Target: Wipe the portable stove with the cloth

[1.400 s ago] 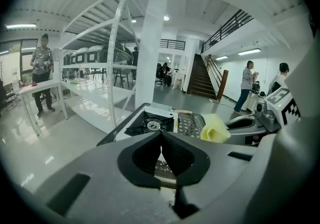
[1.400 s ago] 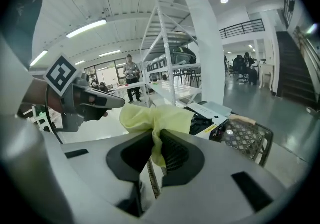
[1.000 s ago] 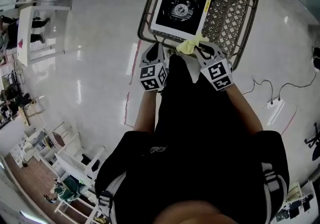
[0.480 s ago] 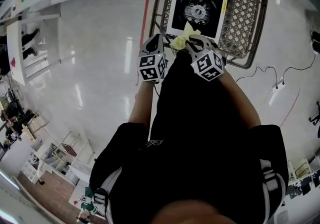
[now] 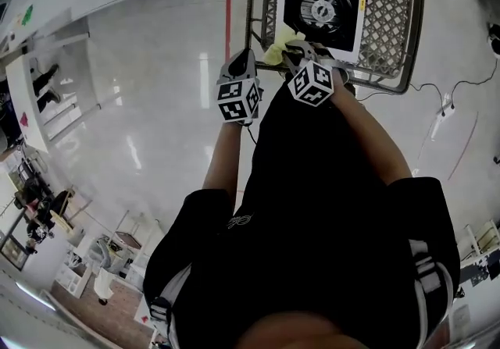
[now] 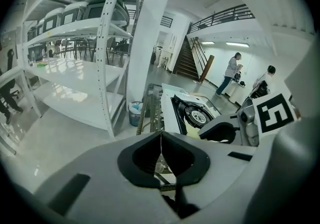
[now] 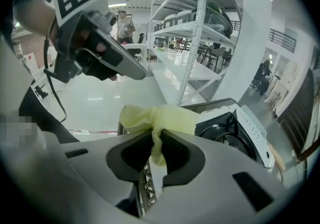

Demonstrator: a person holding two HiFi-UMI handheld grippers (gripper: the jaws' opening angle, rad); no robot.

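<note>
The portable stove (image 5: 322, 2), white with a black top and a round burner, lies on a dark wire rack (image 5: 391, 19). My right gripper (image 5: 291, 49) is shut on a yellow cloth (image 5: 279, 46), which bunches out beyond the jaws (image 7: 159, 118) at the stove's near left edge (image 7: 227, 125). My left gripper (image 5: 241, 60) is shut and empty, just left of the rack's near corner. In the left gripper view the jaws (image 6: 161, 139) meet, with the stove (image 6: 192, 113) ahead and the right gripper (image 6: 250, 120) beside it.
White shelving (image 6: 75, 62) stands to the left of the rack. The glossy floor (image 5: 148, 90) carries a red line (image 5: 228, 12). Cables and a white power strip (image 5: 447, 105) lie on the floor at the right. People (image 6: 231, 70) stand far off.
Both grippers have moved forward toward the stove and lower. The cloth went from the rack's near edge to the stove's near left edge. The left gripper stayed left of it.
</note>
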